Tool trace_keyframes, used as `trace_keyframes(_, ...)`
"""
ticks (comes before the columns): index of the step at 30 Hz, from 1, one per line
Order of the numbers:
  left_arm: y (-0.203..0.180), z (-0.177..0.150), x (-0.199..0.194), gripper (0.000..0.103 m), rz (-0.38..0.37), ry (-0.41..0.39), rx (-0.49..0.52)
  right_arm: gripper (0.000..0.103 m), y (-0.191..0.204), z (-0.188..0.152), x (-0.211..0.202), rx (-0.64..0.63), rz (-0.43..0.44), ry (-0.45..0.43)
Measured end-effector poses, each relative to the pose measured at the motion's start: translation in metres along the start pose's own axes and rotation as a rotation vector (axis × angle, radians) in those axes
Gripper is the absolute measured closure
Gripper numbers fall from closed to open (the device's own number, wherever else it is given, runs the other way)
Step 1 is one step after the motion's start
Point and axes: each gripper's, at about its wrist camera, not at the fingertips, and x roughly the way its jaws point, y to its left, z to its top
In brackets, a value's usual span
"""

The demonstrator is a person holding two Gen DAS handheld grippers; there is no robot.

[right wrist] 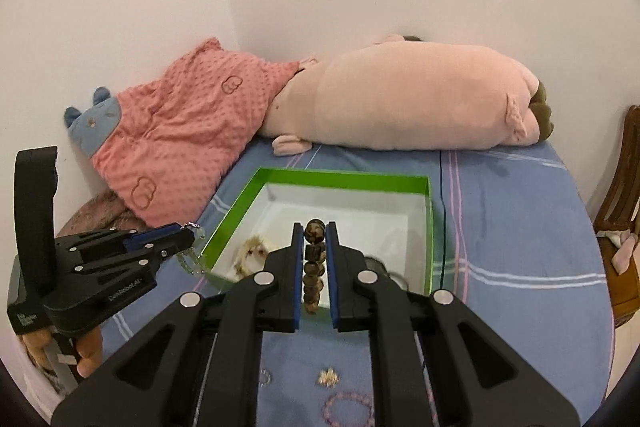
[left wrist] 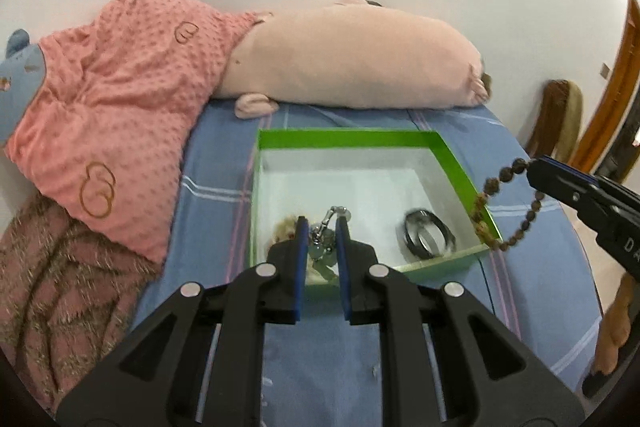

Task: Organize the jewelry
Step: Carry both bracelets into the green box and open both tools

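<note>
A green box with a white inside sits on the blue bed sheet. My left gripper is shut on a silver clasp chain with pale green beads, held over the box's near left part; from the right wrist view that gripper hangs its chain by the box's left wall. My right gripper is shut on a brown bead bracelet; in the left wrist view it holds the bracelet over the box's right rim. A dark metal bangle and a pale fuzzy piece lie inside.
A long pink plush pig and a coral dotted blanket lie behind the box against the white wall. A pink bead ring and small pieces lie on the sheet near me. A wooden chair stands right.
</note>
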Motion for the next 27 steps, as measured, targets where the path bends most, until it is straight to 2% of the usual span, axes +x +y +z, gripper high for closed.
trace_keyframes(4, -0.002, 0.007, 0.008, 0.089, -0.001, -0.026, -0.019, 0.093, -0.003, 0.005, 0.017, 0.029, -0.009, 0.005)
trace_keyframes(8, -0.012, 0.003, 0.031, 0.089, 0.072, -0.021, 0.007, 0.093, -0.008, 0.000, 0.045, 0.039, -0.036, 0.046)
trace_keyframes(17, -0.016, -0.006, 0.070, 0.089, 0.126, -0.020, 0.036, 0.093, -0.025, -0.012, 0.094, 0.054, -0.098, 0.145)
trace_keyframes(20, -0.010, -0.006, 0.070, 0.089, 0.105, -0.006, 0.030, 0.093, -0.027, -0.017, 0.103, 0.058, -0.105, 0.167)
trace_keyframes(24, 0.007, -0.002, 0.068, 0.089, -0.007, 0.042, 0.032, 0.093, -0.026, -0.022, 0.112, 0.057, -0.099, 0.197)
trace_keyframes(27, 0.019, -0.003, 0.072, 0.089, -0.023, 0.085, 0.038, 0.093, -0.021, -0.027, 0.118, 0.042, -0.102, 0.220)
